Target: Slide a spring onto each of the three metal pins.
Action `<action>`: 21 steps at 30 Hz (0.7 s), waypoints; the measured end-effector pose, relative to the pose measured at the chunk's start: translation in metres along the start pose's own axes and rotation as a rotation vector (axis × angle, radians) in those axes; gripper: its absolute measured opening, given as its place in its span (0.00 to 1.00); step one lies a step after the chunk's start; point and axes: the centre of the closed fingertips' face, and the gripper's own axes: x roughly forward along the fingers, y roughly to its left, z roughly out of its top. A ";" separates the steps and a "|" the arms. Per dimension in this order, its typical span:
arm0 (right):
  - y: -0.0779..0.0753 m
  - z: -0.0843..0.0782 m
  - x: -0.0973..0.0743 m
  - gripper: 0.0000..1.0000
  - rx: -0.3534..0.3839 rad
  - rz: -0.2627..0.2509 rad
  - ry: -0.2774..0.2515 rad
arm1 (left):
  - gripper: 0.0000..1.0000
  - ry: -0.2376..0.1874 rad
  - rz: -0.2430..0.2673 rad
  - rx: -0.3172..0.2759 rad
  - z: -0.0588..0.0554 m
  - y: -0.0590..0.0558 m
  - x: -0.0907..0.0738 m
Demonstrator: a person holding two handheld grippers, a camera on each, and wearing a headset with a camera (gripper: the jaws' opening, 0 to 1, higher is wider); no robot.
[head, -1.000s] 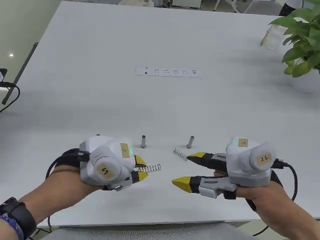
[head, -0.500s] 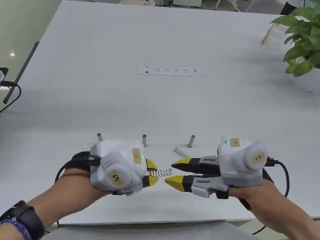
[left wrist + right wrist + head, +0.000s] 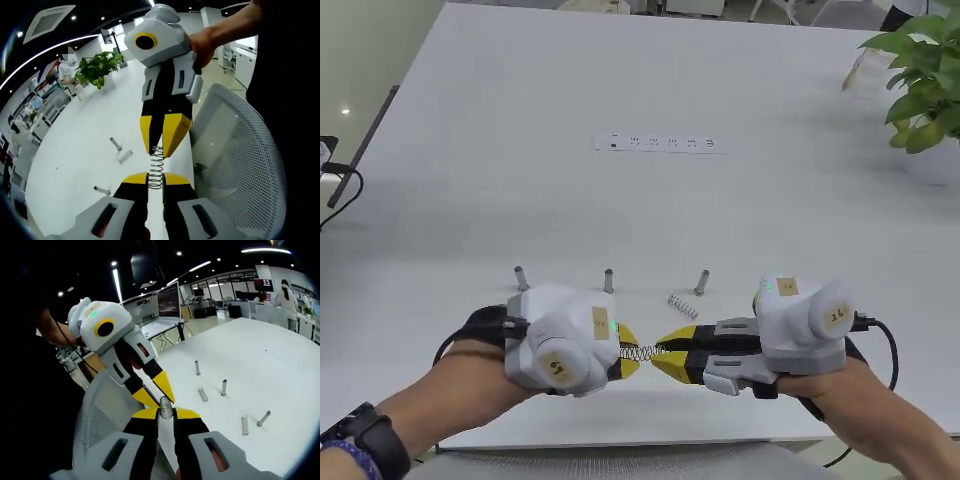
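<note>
A small metal spring (image 3: 643, 351) hangs in the air between my two grippers, just above the table's near edge. My left gripper (image 3: 628, 357) is shut on its left end, seen between the jaws in the left gripper view (image 3: 156, 165). My right gripper (image 3: 660, 358) is shut on its other end (image 3: 166, 408). Three upright metal pins stand in a row behind them: left (image 3: 520, 277), middle (image 3: 608, 280), right (image 3: 702, 282). All three are bare. One loose spring (image 3: 682, 305) lies by the right pin, and another loose spring (image 3: 202, 394) lies between the farther pins.
A white power strip (image 3: 660, 143) lies mid-table. A potted plant (image 3: 925, 80) stands at the far right. A mesh chair back (image 3: 235, 160) sits below the table's near edge. The white table (image 3: 620, 210) spreads wide behind the pins.
The grippers have come together. My right gripper, open before, has shut on the free end of the spring that my left gripper holds. The left gripper has moved right.
</note>
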 end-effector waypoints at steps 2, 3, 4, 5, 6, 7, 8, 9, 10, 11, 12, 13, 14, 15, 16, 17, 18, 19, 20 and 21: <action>0.001 0.001 -0.001 0.08 -0.007 0.000 0.003 | 0.02 -0.002 0.002 0.004 0.001 0.000 0.001; 0.001 0.001 -0.001 0.08 -0.010 -0.001 0.005 | 0.02 -0.004 0.002 0.004 0.001 0.000 0.001; 0.002 0.002 -0.002 0.08 -0.012 -0.002 0.008 | 0.02 -0.005 0.002 0.001 0.001 0.000 0.001; 0.002 0.003 -0.002 0.08 -0.016 -0.004 0.010 | 0.02 -0.008 0.003 -0.001 0.002 0.000 0.002; 0.002 0.003 -0.002 0.08 -0.019 -0.006 0.014 | 0.02 -0.010 0.004 -0.003 0.002 0.000 0.002; 0.002 0.004 -0.002 0.08 -0.027 -0.008 0.018 | 0.02 -0.014 0.004 -0.008 0.002 0.000 0.003; 0.002 0.005 -0.001 0.08 -0.031 -0.008 0.021 | 0.02 -0.018 0.002 -0.014 0.002 0.000 0.004; 0.002 0.006 -0.001 0.08 -0.038 -0.009 0.025 | 0.02 -0.023 0.000 -0.023 0.002 -0.001 0.005; 0.002 0.007 -0.001 0.08 -0.043 -0.009 0.027 | 0.02 -0.025 -0.001 -0.027 0.003 -0.001 0.006; 0.002 0.009 -0.001 0.08 -0.052 -0.009 0.032 | 0.02 -0.029 -0.001 -0.032 0.003 -0.001 0.007; 0.002 0.010 0.000 0.08 -0.058 -0.009 0.034 | 0.02 -0.032 -0.001 -0.036 0.004 -0.001 0.007; 0.002 0.012 0.000 0.08 -0.063 -0.009 0.035 | 0.02 -0.037 -0.001 -0.041 0.005 -0.001 0.007; 0.003 0.013 0.000 0.08 -0.069 -0.008 0.036 | 0.02 -0.048 -0.001 -0.054 0.006 0.000 0.008; 0.002 0.015 0.000 0.08 -0.076 -0.008 0.038 | 0.02 -0.052 0.000 -0.061 0.007 0.000 0.008; 0.002 0.016 0.001 0.08 -0.082 -0.008 0.041 | 0.02 -0.061 0.001 -0.078 0.008 0.002 0.009; 0.001 0.017 0.001 0.08 -0.091 -0.009 0.047 | 0.02 -0.066 0.002 -0.085 0.008 0.003 0.009; 0.001 0.018 0.001 0.08 -0.097 -0.009 0.052 | 0.02 -0.074 0.003 -0.097 0.009 0.003 0.010; 0.001 0.019 0.001 0.08 -0.103 -0.010 0.057 | 0.02 -0.080 0.004 -0.105 0.010 0.004 0.010; 0.001 0.020 0.001 0.08 -0.108 -0.008 0.059 | 0.02 -0.091 0.004 -0.120 0.011 0.005 0.010; 0.001 0.020 0.000 0.08 -0.112 -0.008 0.061 | 0.02 -0.100 0.004 -0.131 0.012 0.005 0.010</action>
